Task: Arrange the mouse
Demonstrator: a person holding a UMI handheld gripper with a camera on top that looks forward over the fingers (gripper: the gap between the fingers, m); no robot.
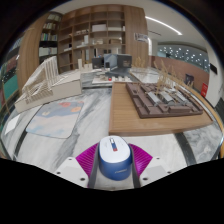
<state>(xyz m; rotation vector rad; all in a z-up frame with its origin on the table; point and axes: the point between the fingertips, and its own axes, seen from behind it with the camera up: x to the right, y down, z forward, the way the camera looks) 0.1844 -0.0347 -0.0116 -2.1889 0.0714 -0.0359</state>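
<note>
A blue mouse with a white top (pixel 114 158) sits between my gripper's (pixel 113 166) two fingers, whose magenta pads (pixel 86 156) press against both of its sides. The gripper is shut on the mouse and holds it above a marble-patterned table (pixel 150 135). A pale blue-grey mat (pixel 52 120) lies on the table ahead and to the left of the fingers.
A brown board carrying white architectural models (pixel 160 97) lies ahead to the right. Another white model (pixel 45 82) stands at the left. Wooden bookshelves (pixel 95 35) line the far wall, with a chair and desk items before them.
</note>
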